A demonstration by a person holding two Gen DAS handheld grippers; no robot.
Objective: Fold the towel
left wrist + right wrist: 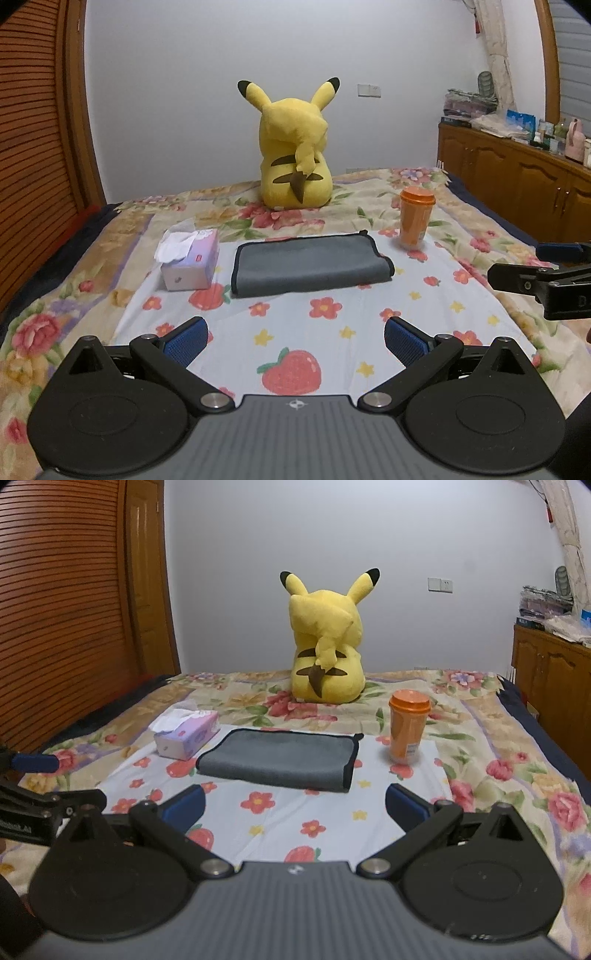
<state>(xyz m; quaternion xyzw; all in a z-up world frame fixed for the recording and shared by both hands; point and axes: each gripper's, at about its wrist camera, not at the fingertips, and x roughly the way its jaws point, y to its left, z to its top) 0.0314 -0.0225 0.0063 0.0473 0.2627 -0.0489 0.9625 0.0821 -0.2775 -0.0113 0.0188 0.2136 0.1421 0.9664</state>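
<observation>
A grey towel (310, 264) with a black hem lies folded flat on the flowered sheet of the bed; it also shows in the right wrist view (280, 760). My left gripper (295, 339) is open and empty, held above the sheet well short of the towel. My right gripper (295, 805) is open and empty too, also short of the towel's near edge. The right gripper shows at the right edge of the left wrist view (546, 273). The left gripper shows at the left edge of the right wrist view (37, 786).
A tissue box (188, 262) sits just left of the towel. An orange lidded cup (415, 216) stands to its right. A yellow plush toy (295, 147) sits behind. A wooden cabinet (517, 184) with clutter runs along the right, a slatted wooden door (33, 147) on the left.
</observation>
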